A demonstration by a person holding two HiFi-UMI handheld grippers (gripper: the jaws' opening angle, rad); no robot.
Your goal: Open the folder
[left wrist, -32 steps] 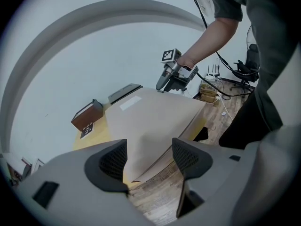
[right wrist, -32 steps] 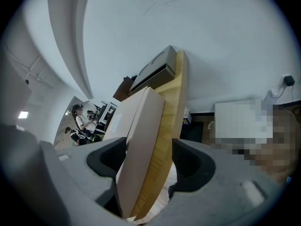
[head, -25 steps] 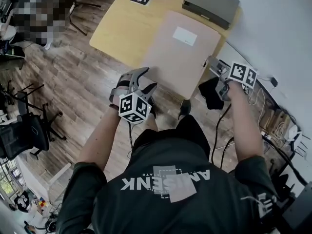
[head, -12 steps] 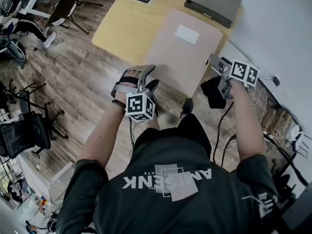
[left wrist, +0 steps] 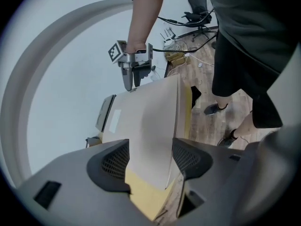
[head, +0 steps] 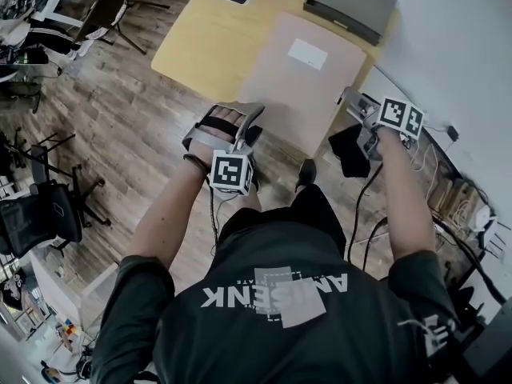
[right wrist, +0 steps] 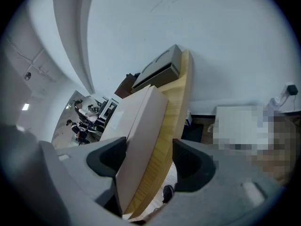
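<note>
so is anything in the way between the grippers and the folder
Nothing visible does. The jaws of the left gripper stand apart, with a near corner of the folder showing between them. Those of the right gripper stand apart, with its edge showing between them. Nothing loose lies on its cover.

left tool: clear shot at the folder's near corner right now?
Likely yes: the left tool is open with the folder corner between its jaws, nothing else in the gap. The right tool sits at the opposite edge, clear of it.
</note>
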